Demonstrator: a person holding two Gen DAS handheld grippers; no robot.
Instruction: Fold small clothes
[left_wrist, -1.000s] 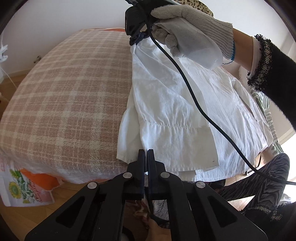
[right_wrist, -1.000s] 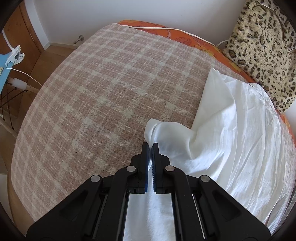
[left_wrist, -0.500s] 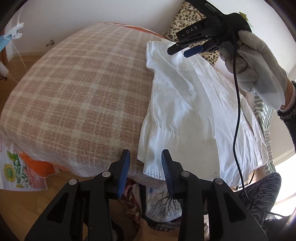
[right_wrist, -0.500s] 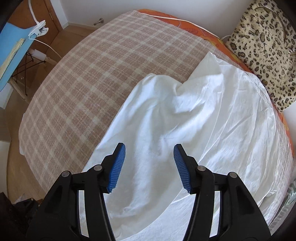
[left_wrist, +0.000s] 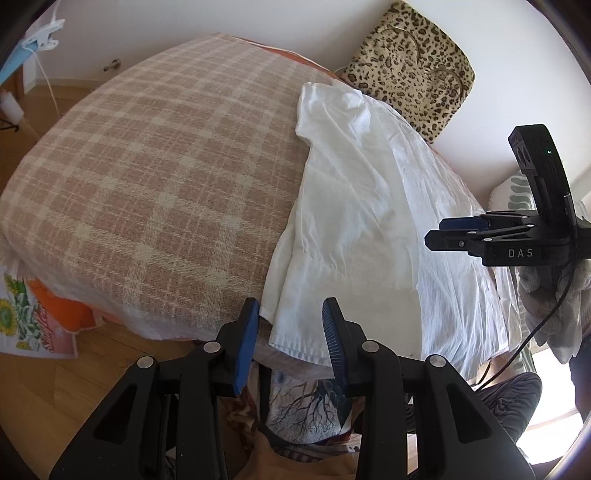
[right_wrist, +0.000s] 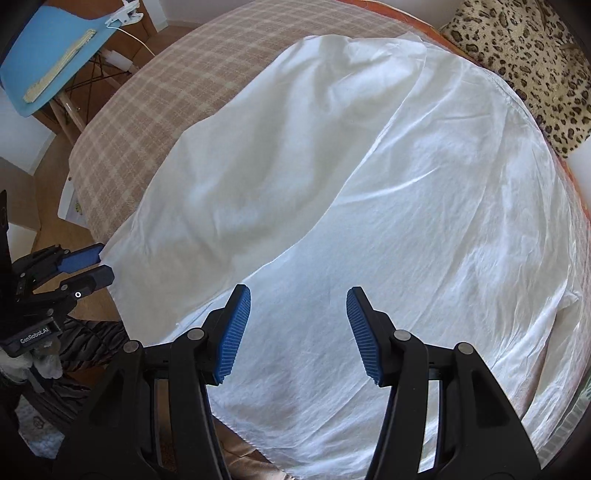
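A white garment lies on the plaid blanket, its left side folded over onto its body. My left gripper is open at the bed's near edge; the garment's lower hem corner shows between its blue pads, and they do not press it. In the right wrist view the garment fills the frame under my right gripper, which points down, open and holding nothing. The right gripper also shows at the right in the left wrist view, in a gloved hand. The left gripper sits by the garment's left corner.
A leopard-print cushion leans on the wall behind the garment. Wooden floor and a flowered bag lie below the bed's edge. A blue chair stands beyond the bed. The person's patterned trouser leg is at the near edge.
Both grippers were shut on the white cloth and have let it go. The right gripper has swung from the far corner to the garment's right side; the folded flap now rests flat.
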